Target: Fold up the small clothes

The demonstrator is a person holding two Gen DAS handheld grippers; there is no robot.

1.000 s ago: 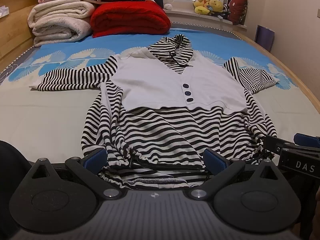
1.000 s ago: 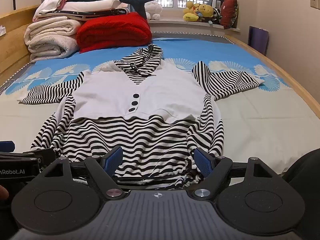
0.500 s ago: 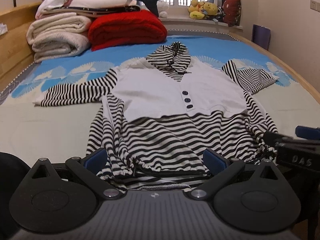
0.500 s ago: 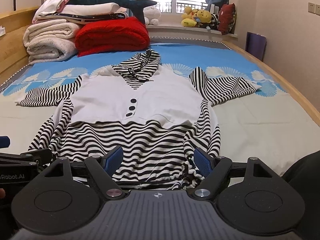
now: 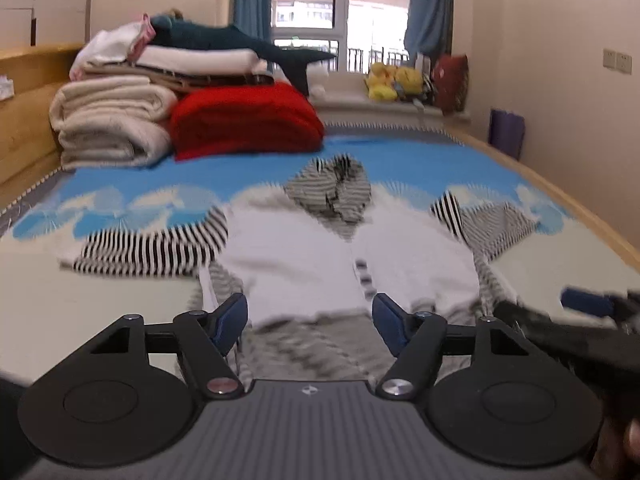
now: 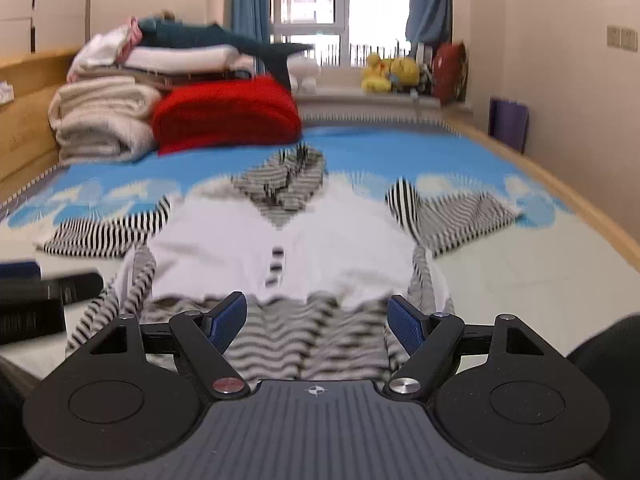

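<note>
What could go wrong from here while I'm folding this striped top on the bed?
1. The left gripper has just been closing, with the hem of the striped top between its pads; whether it has caught is unclear, so that side may slip.
2. The right gripper stands open over the hem, so a lift now could be lopsided.
3. Both sleeves lie spread out and may drag or bunch as the hem goes forward.
</note>
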